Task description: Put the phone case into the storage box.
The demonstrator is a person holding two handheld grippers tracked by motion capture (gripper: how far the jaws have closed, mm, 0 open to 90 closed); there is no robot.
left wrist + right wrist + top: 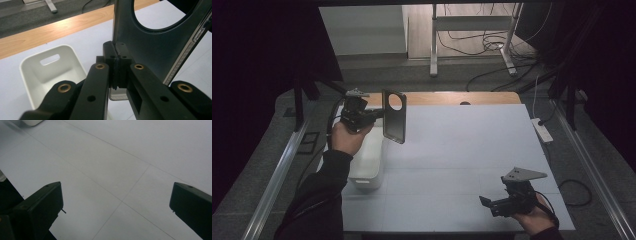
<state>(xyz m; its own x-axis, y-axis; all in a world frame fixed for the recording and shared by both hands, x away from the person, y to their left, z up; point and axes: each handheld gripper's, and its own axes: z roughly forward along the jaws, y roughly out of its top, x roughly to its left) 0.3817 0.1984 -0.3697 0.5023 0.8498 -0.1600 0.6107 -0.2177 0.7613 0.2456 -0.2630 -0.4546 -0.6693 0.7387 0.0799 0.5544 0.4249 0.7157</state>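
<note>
Right, status:
- phone case (394, 116): dark, with a round camera cutout at the top, held upright in the air. The left gripper (375, 114) has its jaws clamped shut on the case's edge; in the left gripper view the case (150, 47) rises just past the pinched jaw tips.
- white bin (50, 72): open and empty, below and to the near-left of those jaws, apart from the case.
- Progress, my read: pickup is done. Still to do is carrying the case over the bin, lowering it and releasing.
- right gripper (492, 204): jaws spread wide with nothing between them, over bare mat, well apart from the case.
- Room: white mat (462, 150) open ahead of both jaws. Wooden table edge (452, 98) lies beyond the case, and the bin wall is the one edge to clear.
</note>
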